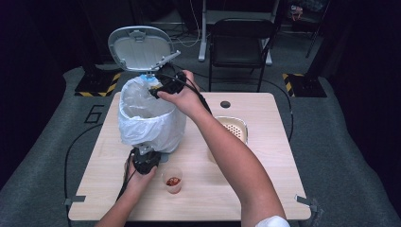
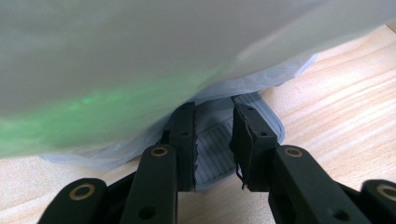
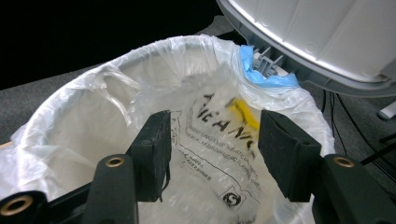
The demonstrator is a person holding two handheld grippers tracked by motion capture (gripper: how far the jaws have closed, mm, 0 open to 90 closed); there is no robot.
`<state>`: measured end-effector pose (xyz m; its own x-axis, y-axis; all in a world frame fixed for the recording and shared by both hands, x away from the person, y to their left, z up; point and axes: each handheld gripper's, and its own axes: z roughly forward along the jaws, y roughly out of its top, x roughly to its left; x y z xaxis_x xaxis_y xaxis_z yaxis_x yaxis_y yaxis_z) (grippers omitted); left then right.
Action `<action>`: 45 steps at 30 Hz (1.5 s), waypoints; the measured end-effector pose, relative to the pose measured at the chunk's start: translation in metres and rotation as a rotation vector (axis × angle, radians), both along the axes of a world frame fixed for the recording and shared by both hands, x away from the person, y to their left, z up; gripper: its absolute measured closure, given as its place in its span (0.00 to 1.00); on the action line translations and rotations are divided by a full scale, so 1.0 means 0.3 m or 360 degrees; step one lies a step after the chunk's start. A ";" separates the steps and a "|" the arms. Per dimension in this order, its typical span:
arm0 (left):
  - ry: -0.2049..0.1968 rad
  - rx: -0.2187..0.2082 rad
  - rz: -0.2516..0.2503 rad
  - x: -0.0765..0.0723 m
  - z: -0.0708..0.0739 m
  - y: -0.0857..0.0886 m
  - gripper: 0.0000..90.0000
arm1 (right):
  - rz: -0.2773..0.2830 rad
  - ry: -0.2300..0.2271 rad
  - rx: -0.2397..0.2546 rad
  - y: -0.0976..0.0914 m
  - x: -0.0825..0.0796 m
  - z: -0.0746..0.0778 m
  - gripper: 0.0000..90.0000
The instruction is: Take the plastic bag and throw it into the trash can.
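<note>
While one lined bin (image 1: 150,120) stands near the table's (image 1: 265,189) far left corner, lid (image 1: 140,47) up, the left gripper (image 2: 214,140) clamps its pedal (image 2: 215,154); the right gripper (image 3: 212,154) gapes empty above one printed plastic bag (image 3: 219,140) inside.

High view: above the table's (image 1: 198,198) near edge, facing forward-down, far.
Left view: table-level, close under bin (image 2: 140,56).
Right view: above bin's (image 3: 116,60) rim, close.
Shared: bin (image 1: 146,118).
</note>
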<state>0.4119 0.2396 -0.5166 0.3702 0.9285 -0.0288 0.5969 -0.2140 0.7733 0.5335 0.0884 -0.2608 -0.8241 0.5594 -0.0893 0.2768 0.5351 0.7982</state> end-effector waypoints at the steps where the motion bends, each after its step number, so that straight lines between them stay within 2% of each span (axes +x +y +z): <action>1: 0.0000 -0.0005 -0.0003 -0.002 0.001 -0.001 0.78 | 0.0003 -0.0011 0.0003 -0.007 -0.001 0.005 0.50; 8: -0.0002 0.0004 0.0000 0.000 0.000 0.000 0.78 | -0.0007 -0.0008 0.0036 -0.064 -0.013 0.032 0.51; 16: -0.0005 0.0002 -0.0003 0.000 0.001 0.000 0.78 | -0.0019 -0.0001 -0.0003 -0.107 -0.017 0.024 0.51; 20: -0.0006 0.0006 -0.0003 0.000 0.000 0.001 0.78 | -0.0005 -0.0039 -0.0004 -0.135 -0.029 0.020 0.51; 27: 0.0001 -0.0020 -0.0002 -0.003 -0.001 -0.003 0.78 | -0.0028 -0.0031 -0.0003 -0.168 -0.048 0.015 0.51; 29: 0.0001 -0.0020 -0.0001 -0.003 -0.001 -0.003 0.78 | -0.0025 -0.0057 -0.0017 -0.179 -0.056 0.017 0.51; 31: 0.0005 0.0002 -0.0017 -0.003 0.001 0.001 0.78 | -0.0018 -0.0062 0.0005 -0.196 -0.066 0.019 0.52; 32: -0.0015 0.0003 -0.0004 -0.001 -0.001 0.001 0.78 | -0.0023 -0.0061 0.0012 -0.202 -0.071 0.019 0.52; 33: 0.0000 -0.0020 -0.0002 -0.004 -0.001 -0.003 0.78 | -0.0023 -0.0074 0.0014 -0.211 -0.076 0.018 0.52; 34: -0.0021 0.0004 -0.0004 -0.001 -0.002 0.001 0.78 | -0.0026 -0.0083 0.0009 -0.223 -0.080 0.015 0.52; 36: -0.0012 -0.0026 0.0004 -0.003 -0.003 -0.004 0.78 | -0.0061 -0.0068 -0.0019 -0.249 -0.093 0.001 0.52; 37: -0.0028 0.0002 0.0001 -0.001 -0.003 0.000 0.78 | -0.0061 -0.0068 -0.0019 -0.249 -0.093 0.001 0.52; 38: -0.0014 -0.0026 0.0008 -0.003 -0.004 -0.004 0.78 | -0.0061 -0.0083 -0.0033 -0.260 -0.093 -0.005 0.52; 39: -0.0024 -0.0015 0.0005 -0.002 -0.004 -0.003 0.78 | -0.0074 -0.0086 -0.0048 -0.284 -0.097 -0.014 0.52; 42: -0.0014 -0.0026 0.0006 -0.003 -0.004 -0.004 0.78 | -0.0098 -0.0068 -0.0035 -0.308 -0.105 -0.023 0.53; 43: -0.0014 -0.0025 0.0006 -0.003 -0.004 -0.004 0.78 | -0.0126 -0.0060 -0.0035 -0.333 -0.113 -0.035 0.53; 45: -0.0013 -0.0022 0.0004 -0.003 -0.004 -0.004 0.78 | -0.0123 -0.0083 -0.0050 -0.345 -0.113 -0.040 0.54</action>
